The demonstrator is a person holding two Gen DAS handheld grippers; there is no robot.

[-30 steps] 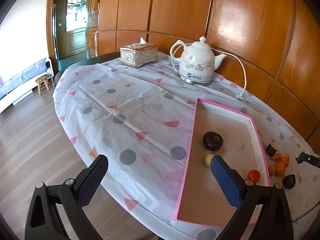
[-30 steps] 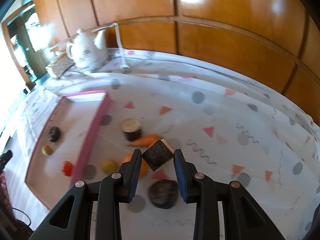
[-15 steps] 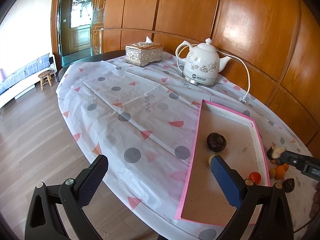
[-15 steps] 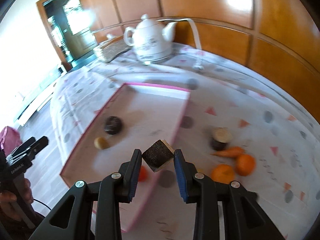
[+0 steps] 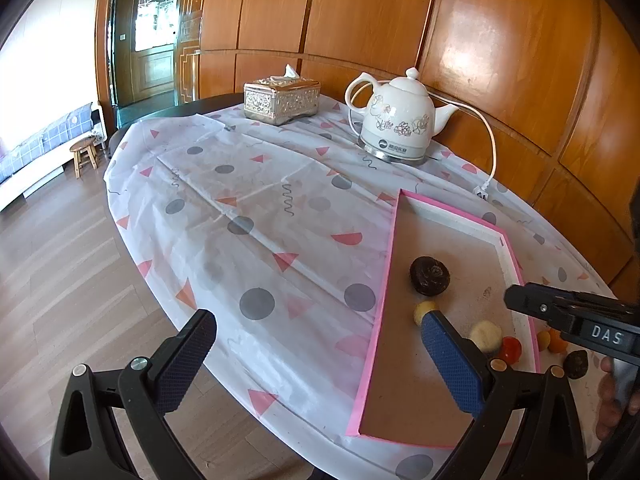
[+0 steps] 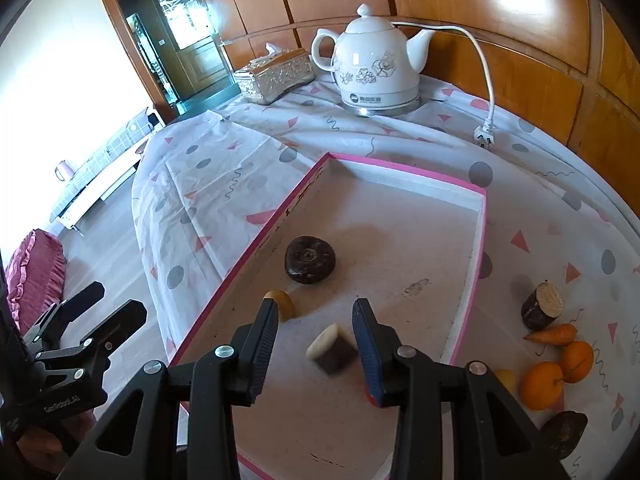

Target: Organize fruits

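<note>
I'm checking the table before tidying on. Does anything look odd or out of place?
The white kettle's plug lies loose on the tablecloth, unplugged. In the pink tray, a small dark block sits tilted on one edge between the open right gripper's fingers.

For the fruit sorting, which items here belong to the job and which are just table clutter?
Part of the job:
- pink tray
- brown chunk, lying between the open right gripper jaws, which have just been opening
- dark round fruit
- two oranges
- carrot
- brown stump piece

Just lying about:
- white kettle
- tissue box
- plug
</note>
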